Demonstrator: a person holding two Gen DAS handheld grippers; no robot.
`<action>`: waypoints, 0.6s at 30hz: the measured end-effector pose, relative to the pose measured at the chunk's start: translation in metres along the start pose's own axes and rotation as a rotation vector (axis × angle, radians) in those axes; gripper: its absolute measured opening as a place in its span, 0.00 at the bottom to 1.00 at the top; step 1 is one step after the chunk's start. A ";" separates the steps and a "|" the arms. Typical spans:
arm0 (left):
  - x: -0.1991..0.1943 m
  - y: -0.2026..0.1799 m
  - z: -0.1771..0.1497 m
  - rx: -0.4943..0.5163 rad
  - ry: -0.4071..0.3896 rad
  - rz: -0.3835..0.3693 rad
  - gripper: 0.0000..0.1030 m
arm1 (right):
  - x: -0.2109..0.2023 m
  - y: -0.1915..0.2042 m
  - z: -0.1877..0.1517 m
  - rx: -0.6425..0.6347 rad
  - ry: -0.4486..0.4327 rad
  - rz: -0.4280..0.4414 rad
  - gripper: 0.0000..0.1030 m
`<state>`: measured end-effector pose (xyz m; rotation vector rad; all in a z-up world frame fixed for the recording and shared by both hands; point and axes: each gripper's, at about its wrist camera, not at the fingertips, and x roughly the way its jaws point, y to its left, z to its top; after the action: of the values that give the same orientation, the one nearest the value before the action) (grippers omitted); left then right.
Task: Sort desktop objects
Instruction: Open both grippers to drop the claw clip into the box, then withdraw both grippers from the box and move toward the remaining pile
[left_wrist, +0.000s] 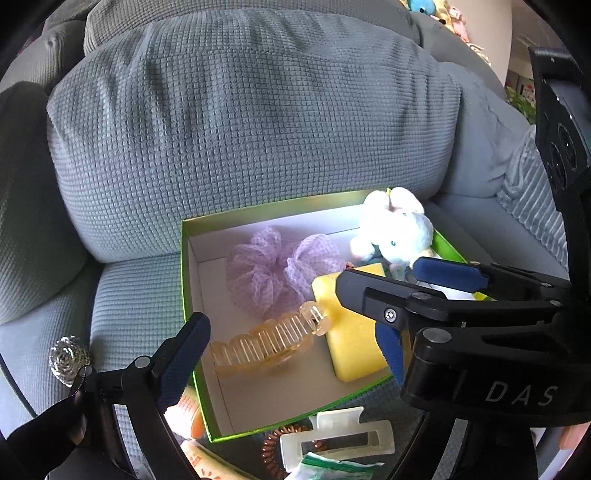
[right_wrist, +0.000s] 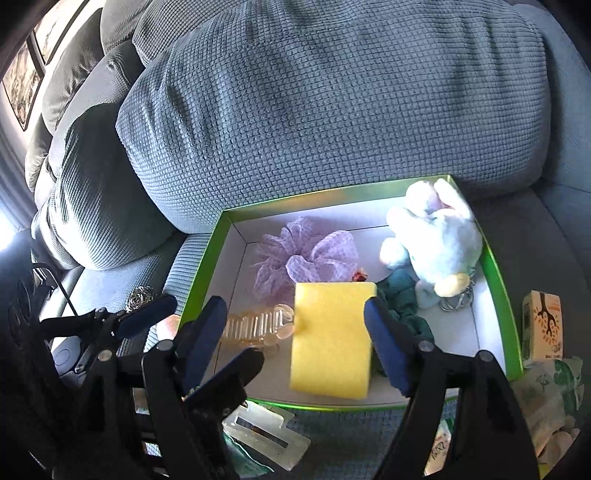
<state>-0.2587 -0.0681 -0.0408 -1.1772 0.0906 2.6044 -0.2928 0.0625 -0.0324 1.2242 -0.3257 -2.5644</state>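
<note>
Right gripper (right_wrist: 295, 325), jaws apart, straddles the yellow rectangular foam sponge (right_wrist: 330, 338) inside the green-rimmed cardboard box (right_wrist: 495, 273); left gripper (left_wrist: 291, 328) hovers beside, jaws apart.

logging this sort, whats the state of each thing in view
green box: open, no lid
yellow sponge: in box, ungripped
amber hair claw: closed, in box
white hair claw: closed, outside box
left gripper: open
right gripper: open, straddling sponge

You can read only "DAS", in pale letters on the black right tool (left_wrist: 391, 302) beside the green box (left_wrist: 183, 266).
</note>
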 end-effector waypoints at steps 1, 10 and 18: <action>-0.002 -0.001 0.000 0.002 -0.001 0.005 0.89 | 0.000 0.000 0.001 0.003 -0.001 -0.006 0.82; -0.013 -0.011 0.000 0.008 -0.015 0.059 0.98 | -0.019 -0.009 -0.001 0.021 -0.020 -0.038 0.90; -0.015 -0.016 -0.003 0.002 0.013 0.079 0.98 | -0.028 -0.016 -0.009 0.029 -0.017 -0.084 1.00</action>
<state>-0.2427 -0.0568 -0.0309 -1.2140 0.1450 2.6644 -0.2708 0.0868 -0.0228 1.2530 -0.3231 -2.6515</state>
